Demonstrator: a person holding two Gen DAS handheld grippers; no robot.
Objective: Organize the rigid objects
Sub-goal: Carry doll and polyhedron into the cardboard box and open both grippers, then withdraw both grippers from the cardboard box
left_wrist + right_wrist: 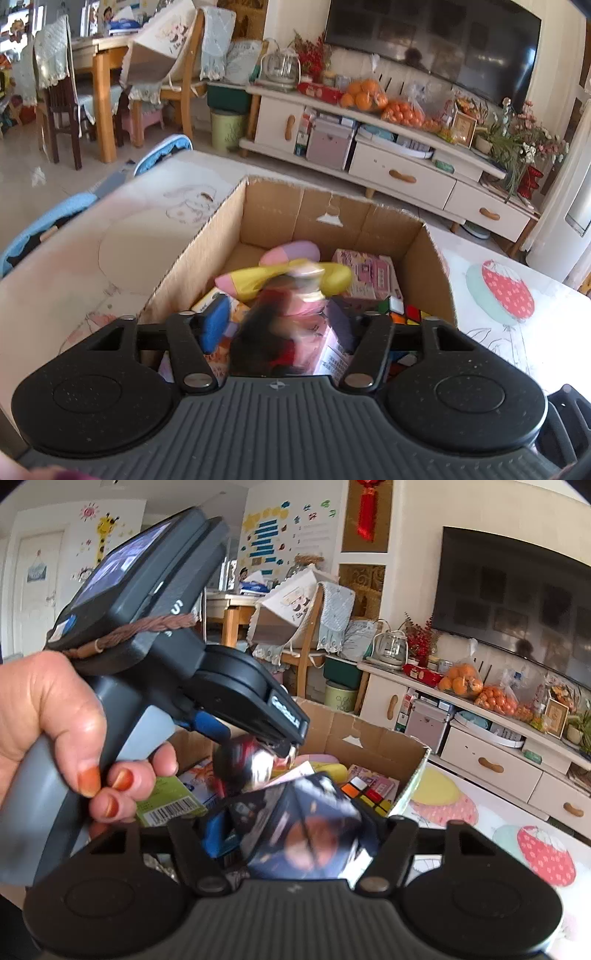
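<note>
A blurred doll [284, 306] with a yellow hat hangs between the spread fingers of the left gripper [277, 325], above the open cardboard box [332, 218] on the bench [110, 229]. A blurred dark carton [306, 830] lies between the parted fingers of the right gripper [291, 834]; no pad is seen pressing either object. A Rubik's cube [365, 794] rests inside the box.

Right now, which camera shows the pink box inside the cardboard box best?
The left wrist view: the pink box lies in open sight against the cardboard box's right wall. The right wrist view catches only a sliver of it beyond the puzzle cube.
</note>
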